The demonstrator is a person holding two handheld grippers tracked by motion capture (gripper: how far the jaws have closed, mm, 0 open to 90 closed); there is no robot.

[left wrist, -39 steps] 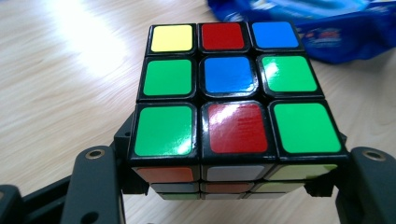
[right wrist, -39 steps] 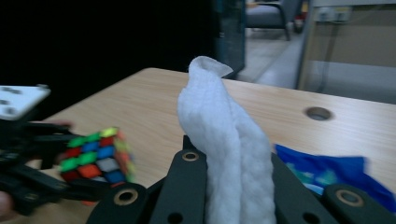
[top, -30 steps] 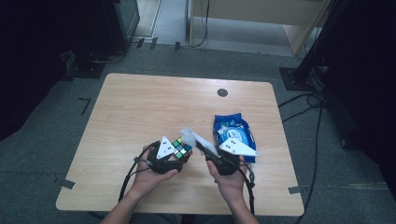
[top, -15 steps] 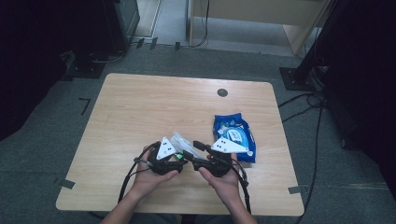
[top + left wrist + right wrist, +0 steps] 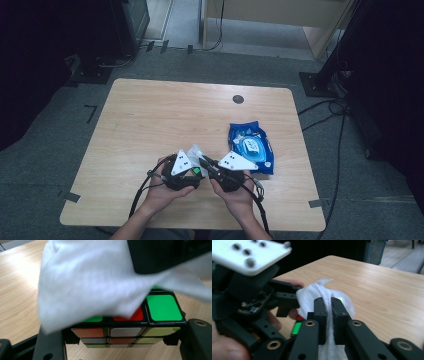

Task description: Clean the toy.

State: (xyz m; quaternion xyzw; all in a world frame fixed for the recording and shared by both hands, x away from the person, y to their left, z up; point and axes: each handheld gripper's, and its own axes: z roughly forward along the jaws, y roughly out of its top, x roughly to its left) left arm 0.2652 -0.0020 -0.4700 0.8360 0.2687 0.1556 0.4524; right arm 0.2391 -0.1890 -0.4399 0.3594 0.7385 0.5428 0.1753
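A colour puzzle cube [image 5: 130, 327] sits clamped between the jaws of my left gripper [image 5: 192, 170], with green, red, orange and white tiles showing. A white wipe [image 5: 95, 280] drapes over the cube's top. My right gripper [image 5: 329, 315] is shut on that wipe [image 5: 322, 293], its jaws pinching the cloth just above the cube [image 5: 297, 327]. In the high view both grippers meet near the table's front edge, the right gripper [image 5: 207, 165] pointing left at the cube [image 5: 196, 171] and the wipe [image 5: 196, 152] between them.
A blue pack of wet wipes [image 5: 250, 146] lies flat just right of the hands. The wooden table [image 5: 165, 115] has a small round black cap [image 5: 238, 99] near its far edge. Cables [image 5: 145, 187] trail from both grippers toward the front edge.
The right gripper has swung left from beside the blue pack to meet the left gripper, bringing the wipe onto the cube. The left hand has stayed nearly in place.
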